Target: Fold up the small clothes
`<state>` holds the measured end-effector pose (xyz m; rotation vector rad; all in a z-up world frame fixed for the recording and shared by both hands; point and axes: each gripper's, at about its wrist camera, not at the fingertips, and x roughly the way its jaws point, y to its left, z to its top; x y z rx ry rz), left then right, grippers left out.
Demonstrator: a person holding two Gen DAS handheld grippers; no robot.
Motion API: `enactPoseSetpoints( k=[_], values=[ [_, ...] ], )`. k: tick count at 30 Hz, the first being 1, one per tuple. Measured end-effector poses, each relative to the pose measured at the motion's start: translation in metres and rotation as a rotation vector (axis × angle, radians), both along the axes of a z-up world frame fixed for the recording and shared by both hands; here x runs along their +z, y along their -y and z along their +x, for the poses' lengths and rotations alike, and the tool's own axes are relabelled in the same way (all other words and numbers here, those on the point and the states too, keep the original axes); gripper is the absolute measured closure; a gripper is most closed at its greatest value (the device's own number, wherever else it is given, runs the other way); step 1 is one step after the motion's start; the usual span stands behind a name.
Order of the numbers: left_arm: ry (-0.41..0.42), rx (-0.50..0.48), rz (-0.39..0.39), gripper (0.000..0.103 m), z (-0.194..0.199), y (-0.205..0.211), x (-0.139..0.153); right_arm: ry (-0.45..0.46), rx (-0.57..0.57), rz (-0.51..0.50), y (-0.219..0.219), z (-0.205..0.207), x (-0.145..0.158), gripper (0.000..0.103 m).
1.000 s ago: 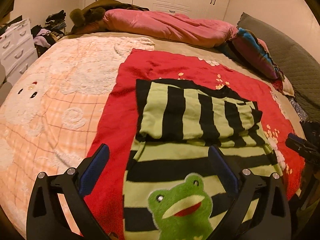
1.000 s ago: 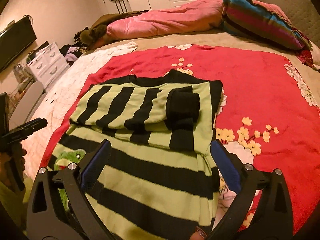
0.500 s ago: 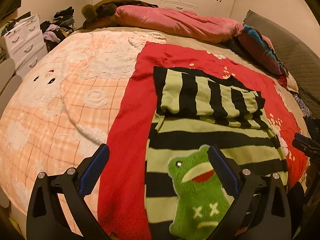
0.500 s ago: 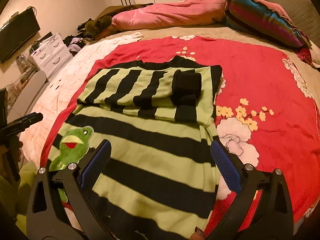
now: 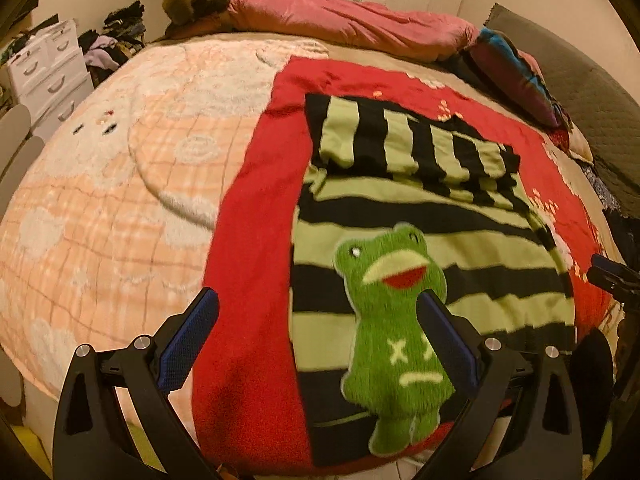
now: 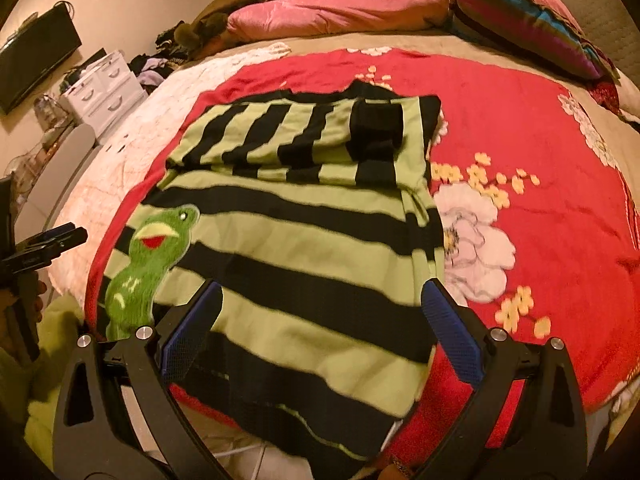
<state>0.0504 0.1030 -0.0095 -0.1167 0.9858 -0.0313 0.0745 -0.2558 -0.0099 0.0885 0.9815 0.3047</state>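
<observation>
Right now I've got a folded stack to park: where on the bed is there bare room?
Free: the peach plaid blanket left of the striped sweater, and the red floral blanket on its right, short of the striped pillow. Crowded: the far edge, under the pink duvet.

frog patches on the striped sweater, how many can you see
1. The green frog patch sits on the lower body of the striped sweater, toward its left edge, below the folded-in sleeves. Any patch on the underside or beneath the folds would be hidden.
</observation>
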Motion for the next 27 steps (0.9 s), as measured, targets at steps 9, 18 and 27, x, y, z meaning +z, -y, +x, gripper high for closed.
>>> enactPoseSetpoints(
  k=[9, 18, 27],
  values=[
    [-0.065, -0.024, -0.016, 0.005, -0.015, 0.007, -0.017, -0.102, 0.000, -0.013, -0.003, -0.034, -0.023, 0.009],
    [-0.132, -0.032, -0.030, 0.005, -0.029, 0.009, -0.036, -0.183, -0.042, -0.006, 0.006, -0.052, -0.037, 0.009],
    [-0.180, -0.031, -0.052, 0.005, -0.038, 0.009, -0.048, -0.250, -0.071, -0.041, 0.008, -0.060, -0.048, 0.009]
  ],
)
